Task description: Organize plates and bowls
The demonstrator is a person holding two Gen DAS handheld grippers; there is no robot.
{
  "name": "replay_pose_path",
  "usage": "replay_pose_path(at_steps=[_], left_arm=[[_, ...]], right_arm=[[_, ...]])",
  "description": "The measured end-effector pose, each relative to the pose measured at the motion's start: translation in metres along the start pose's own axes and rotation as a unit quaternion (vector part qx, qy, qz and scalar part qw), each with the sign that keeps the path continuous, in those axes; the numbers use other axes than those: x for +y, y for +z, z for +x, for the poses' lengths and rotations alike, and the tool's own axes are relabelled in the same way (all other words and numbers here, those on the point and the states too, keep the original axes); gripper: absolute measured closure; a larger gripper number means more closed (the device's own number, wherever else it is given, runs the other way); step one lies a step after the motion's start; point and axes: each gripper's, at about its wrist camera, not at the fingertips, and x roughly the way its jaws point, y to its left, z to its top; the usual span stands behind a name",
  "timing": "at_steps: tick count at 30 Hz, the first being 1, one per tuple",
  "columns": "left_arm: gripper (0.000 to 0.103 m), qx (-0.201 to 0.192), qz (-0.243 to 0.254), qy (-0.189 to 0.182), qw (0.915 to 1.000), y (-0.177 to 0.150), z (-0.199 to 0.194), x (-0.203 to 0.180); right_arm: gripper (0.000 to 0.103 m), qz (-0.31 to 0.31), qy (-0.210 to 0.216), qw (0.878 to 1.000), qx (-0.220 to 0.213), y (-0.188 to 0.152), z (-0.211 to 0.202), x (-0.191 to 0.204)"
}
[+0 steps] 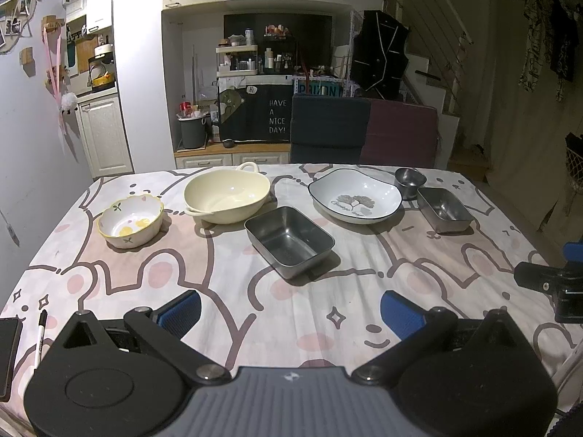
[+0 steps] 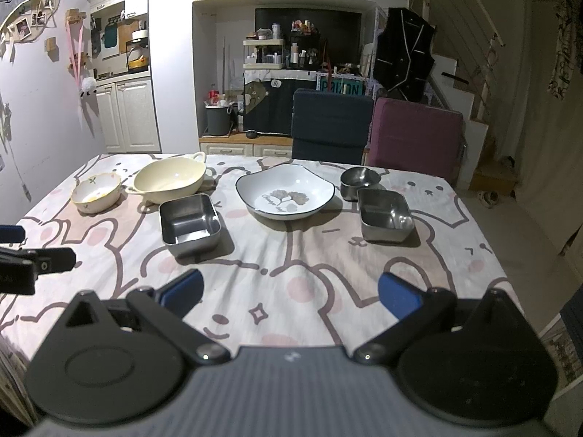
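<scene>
Six dishes stand on the table. From left: a small flowered bowl (image 1: 130,223) (image 2: 96,193), a cream two-handled bowl (image 1: 226,195) (image 2: 169,179), a steel rectangular tray (image 1: 289,241) (image 2: 190,224), a white leaf-print plate (image 1: 355,195) (image 2: 285,191), a small round steel bowl (image 1: 410,181) (image 2: 360,182) and a second steel tray (image 1: 444,209) (image 2: 385,215). My left gripper (image 1: 290,313) is open and empty above the near tablecloth. My right gripper (image 2: 290,293) is open and empty, also near the front edge.
The table (image 1: 233,291) has a pink bunny-print cloth. A pen (image 1: 40,335) and a dark phone (image 1: 7,357) lie at its near left corner. A dark blue chair (image 2: 331,127) and a purple chair (image 2: 415,134) stand behind the table.
</scene>
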Motion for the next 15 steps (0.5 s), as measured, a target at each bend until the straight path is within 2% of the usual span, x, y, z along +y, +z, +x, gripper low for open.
replay_pose_path(at_steps=[15], left_arm=[[0.000,-0.001,0.000,-0.001,1.0000,0.0012,-0.0001,-0.0003]], right_arm=[[0.000,-0.003,0.000,1.000,-0.001,-0.0014,0.0010,0.0045]])
